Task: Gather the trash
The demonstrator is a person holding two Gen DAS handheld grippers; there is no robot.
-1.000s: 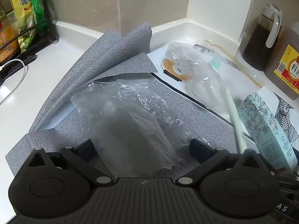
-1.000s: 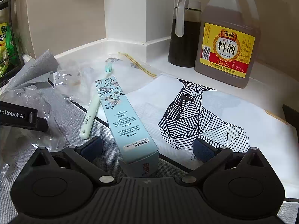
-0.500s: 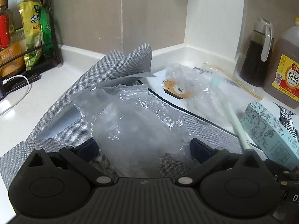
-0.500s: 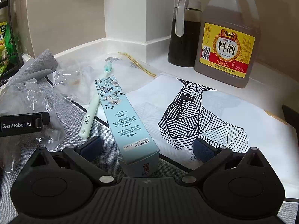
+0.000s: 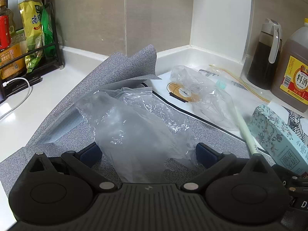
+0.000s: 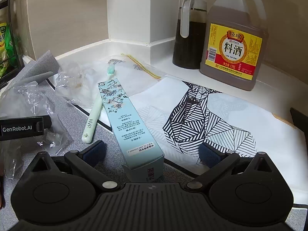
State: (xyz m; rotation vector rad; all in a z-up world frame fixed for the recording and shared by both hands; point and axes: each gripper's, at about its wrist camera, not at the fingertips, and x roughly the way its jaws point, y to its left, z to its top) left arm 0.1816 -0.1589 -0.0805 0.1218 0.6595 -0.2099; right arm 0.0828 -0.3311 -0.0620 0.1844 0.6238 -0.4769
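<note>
Fingers of the left gripper (image 5: 148,152) stand wide apart, blue pads either side of a crumpled clear plastic bag (image 5: 132,127) that rises between them off the grey woven mat (image 5: 48,138); whether either pad touches the film is hard to tell, and nothing is pinched. The right gripper (image 6: 152,151) is equally spread, empty, with the near end of a pale blue flowered toothpaste carton (image 6: 130,123) lying between its fingers, not gripped. Just left of the carton lies a mint-green toothbrush (image 6: 94,115), and beyond it a second scrunched clear wrapper (image 5: 200,94) sits on the white placemat printed with a striped deer (image 6: 207,119). Further out stand a dark sauce dispenser (image 6: 188,38) and a big amber jug of cooking wine (image 6: 234,44) against the wall, plus a wire rack of snack packets (image 5: 34,38) on the left. Judging by this, collection has barely started: both plastic pieces and the carton remain on the counter, none is held, and no bin is in view.
</note>
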